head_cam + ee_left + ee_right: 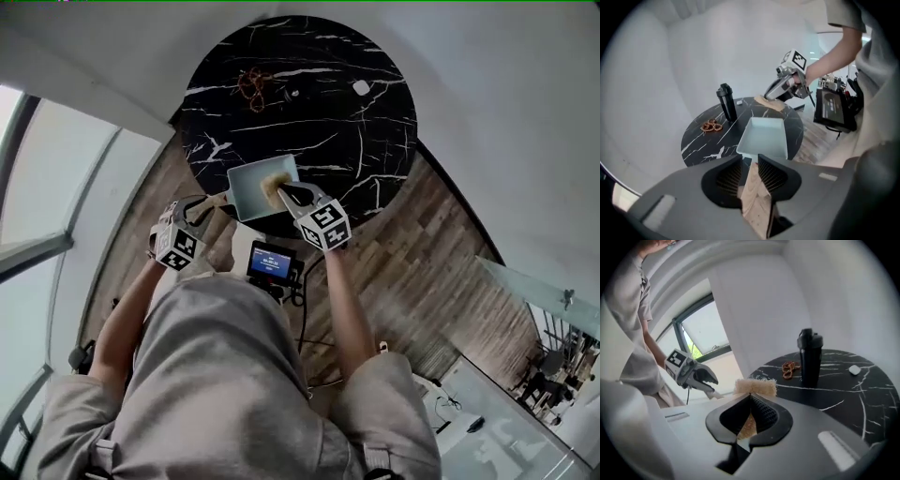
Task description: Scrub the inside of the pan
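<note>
**Pan gripped by its handle, scrubber poised over its right side**

Grey-shirted shoulders fill the near edge of the head view, with both forearms reaching out toward the round black marble table [319, 131].

At the left, the left gripper [750, 161] has its jaws closed part-way onto a pale wooden handle [757, 201], with the ribbed pads against its two sides. The handle runs away from those jaws, far and to the right, straight to the pan [251, 183]. This is a pale, square-cornered pan, open side up, above the table's near rim. Whether it rests on the marble or is held just above it, I cannot tell.

To the pan's right, the right gripper [751, 401] has its jaws pressed together on a tan, fibrous scrubber [755, 386], which sticks out past the tips. From above, the scrubber overlaps the right part of the pan's inside. From the left gripper's side it seems to hang beyond the pan's far rim, so contact looks unlikely.

Scrubbing then turns on one relation: the pan's floor lies below and just left of the scrubber. The right hand is the nearer one for the stroke, while the left steadies the pan along the handle's line.

Farther back on the table stand a black bottle [726, 103], some brown rings [711, 125] and a small white object [361, 87], all well apart from the pan.
</note>
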The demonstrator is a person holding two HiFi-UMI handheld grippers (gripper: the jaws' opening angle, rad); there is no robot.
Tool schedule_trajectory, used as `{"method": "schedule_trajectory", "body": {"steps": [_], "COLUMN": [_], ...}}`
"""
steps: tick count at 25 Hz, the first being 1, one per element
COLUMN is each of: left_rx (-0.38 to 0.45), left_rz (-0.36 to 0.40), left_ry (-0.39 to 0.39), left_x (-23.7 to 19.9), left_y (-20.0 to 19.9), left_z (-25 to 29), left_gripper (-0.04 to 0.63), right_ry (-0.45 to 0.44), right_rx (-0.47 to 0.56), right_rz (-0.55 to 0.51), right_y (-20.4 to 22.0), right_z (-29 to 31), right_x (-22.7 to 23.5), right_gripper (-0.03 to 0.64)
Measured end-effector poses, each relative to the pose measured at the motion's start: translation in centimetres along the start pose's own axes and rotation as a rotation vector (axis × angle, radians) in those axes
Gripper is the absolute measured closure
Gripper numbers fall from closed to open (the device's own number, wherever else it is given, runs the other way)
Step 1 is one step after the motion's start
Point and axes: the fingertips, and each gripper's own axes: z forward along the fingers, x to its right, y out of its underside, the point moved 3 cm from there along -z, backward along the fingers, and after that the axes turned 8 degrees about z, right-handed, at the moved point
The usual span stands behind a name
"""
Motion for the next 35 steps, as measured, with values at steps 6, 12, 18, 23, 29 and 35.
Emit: {"method": "schedule_trajectory", "body": {"steps": [6,12,18,23,29,35], "left_rx": [0.210,0.430,0.612,0.732,0.780,0.793], "left_rz": [0.037,0.127,0.155,0.101,0.023,-0.019], "left_ry": [-0.063,-0.143,-0.247,-0.264,-0.271,-0.262], "left_x": [0.7,3.2,7.8,12.8,19.2,23.3], "left_y": [-4.9,-6.6,-5.7,-3.3,-0.6,1.3], "left_z": [-1.9,-10.3,-22.4,-30.5,-37.9,-41.8], "left_gripper": [0.528,0.552,0.583,0.595,0.595,0.595], "right_ry": [0.148,0.297,0.378,0.416,0.452,0.420], "right_rx": [0.277,0.440,0.558,0.601,0.597,0.674], "right_rz": [0.017,0.028,-0.012,-0.114,-0.153,-0.175], "right_y": [-1.4,0.1,2.1,4.4,8.3,9.1], "right_z": [-7.2,-11.5,-14.8,-17.6,-20.4,-23.2], "right_x": [-4.5,-11.7,-23.7,-35.1,-43.6,-48.9], "right_gripper": [0.597,0.597,0.597,0.597,0.597,0.597]}}
